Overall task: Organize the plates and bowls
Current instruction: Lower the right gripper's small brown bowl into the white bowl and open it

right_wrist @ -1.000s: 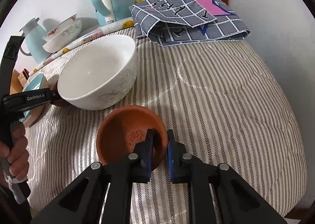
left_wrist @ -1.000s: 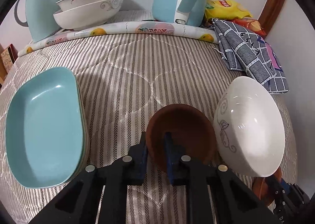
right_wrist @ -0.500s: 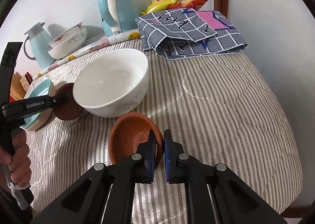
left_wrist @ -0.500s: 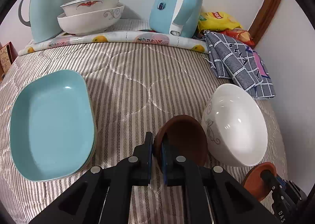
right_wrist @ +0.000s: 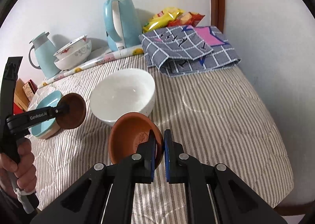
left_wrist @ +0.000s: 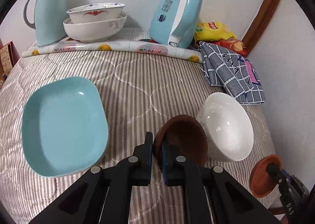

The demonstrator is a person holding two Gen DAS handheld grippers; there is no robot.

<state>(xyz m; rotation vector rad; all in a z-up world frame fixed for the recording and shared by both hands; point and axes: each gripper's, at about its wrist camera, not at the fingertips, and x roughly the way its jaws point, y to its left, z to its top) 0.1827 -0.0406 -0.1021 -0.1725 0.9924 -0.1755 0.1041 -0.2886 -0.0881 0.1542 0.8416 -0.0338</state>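
My left gripper is shut on the rim of a dark brown bowl and holds it tilted above the striped cloth, between the stacked light blue dishes and a large white bowl. My right gripper is shut on the rim of a terracotta bowl, lifted just in front of the white bowl. The left gripper with its brown bowl shows at the left of the right wrist view. The terracotta bowl shows at the lower right of the left wrist view.
At the back stand a blue jug, two stacked patterned bowls and a blue kettle on a fruit-print mat. A folded checked cloth and snack bags lie at the back right. The table edge runs along the right.
Both grippers have risen and pulled back with their bowls. The two small bowls have lifted away from the white bowl, which stays on the cloth.
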